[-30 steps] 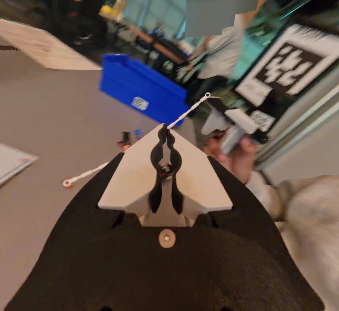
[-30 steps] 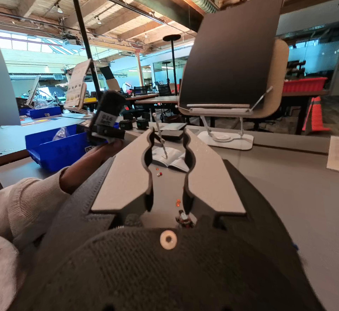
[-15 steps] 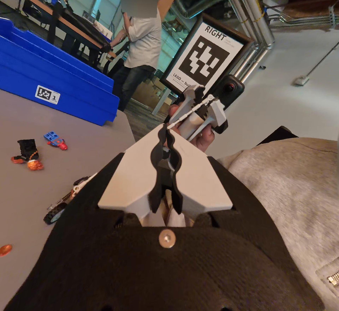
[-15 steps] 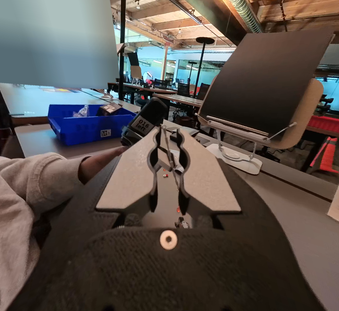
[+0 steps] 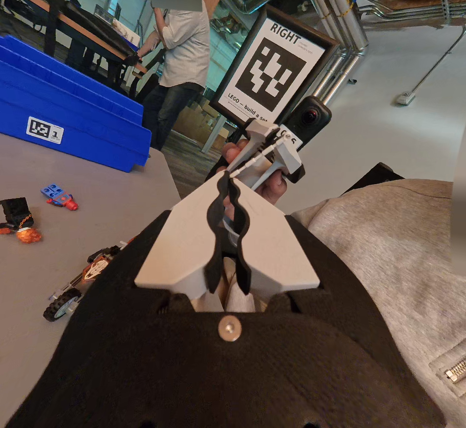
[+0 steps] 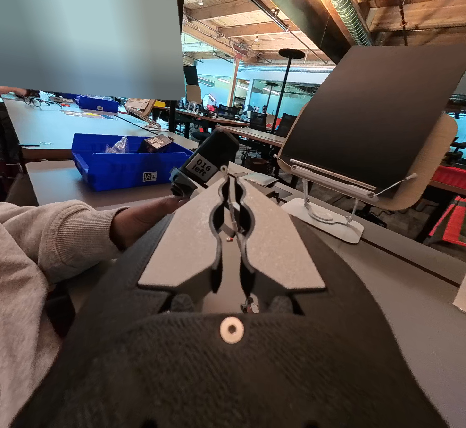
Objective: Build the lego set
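Both tongs (image 5: 228,176) (image 6: 230,182) seemingly clamped on one white rod (image 5: 257,160), long axis up-right.

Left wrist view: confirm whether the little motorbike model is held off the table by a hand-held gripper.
No, the motorbike model lies on the grey table, apart from the fingertips of the left hand-held gripper.

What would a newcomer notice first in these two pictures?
First, the thin white rod, pinched at one end by the left gripper and at the other by the right gripper, above the table edge. Next, the blue bin and a half-built motorcycle on the grey table.
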The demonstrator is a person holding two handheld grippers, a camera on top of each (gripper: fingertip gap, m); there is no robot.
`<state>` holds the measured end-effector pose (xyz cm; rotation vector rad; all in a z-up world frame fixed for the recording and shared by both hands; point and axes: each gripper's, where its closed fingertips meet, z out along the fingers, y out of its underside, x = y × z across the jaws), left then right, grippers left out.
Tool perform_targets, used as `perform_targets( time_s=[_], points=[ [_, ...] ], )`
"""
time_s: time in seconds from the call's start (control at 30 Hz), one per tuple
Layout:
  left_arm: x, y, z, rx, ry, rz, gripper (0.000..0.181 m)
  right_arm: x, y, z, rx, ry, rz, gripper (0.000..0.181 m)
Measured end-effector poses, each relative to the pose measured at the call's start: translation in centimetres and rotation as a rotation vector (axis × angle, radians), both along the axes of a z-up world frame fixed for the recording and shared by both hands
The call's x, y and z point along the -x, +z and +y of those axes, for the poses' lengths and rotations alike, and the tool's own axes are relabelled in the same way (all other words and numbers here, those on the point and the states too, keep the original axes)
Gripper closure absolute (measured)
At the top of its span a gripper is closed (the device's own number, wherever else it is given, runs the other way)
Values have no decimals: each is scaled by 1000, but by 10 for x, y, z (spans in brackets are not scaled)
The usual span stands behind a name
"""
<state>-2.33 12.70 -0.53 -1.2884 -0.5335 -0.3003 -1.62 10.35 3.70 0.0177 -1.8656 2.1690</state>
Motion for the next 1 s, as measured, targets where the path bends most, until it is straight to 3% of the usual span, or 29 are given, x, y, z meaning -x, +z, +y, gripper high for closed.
perform_targets(
  time_s=[0.4,0.73,0.9,1.0],
  points=[
    [-7,3,3,-14,-43,7,181,-6,-7,0,5,132,-73,169],
    [-15,6,7,-41,-107,11,181,-14,-13,-1,-9,235,-121,181],
    [-6,7,1,-66,-42,9,181,-9,-8,3,0,209,-134,181],
    [-1,18,-14,-158,-5,4,168,-1,-7,6,-36,105,-61,181]
  ],
)
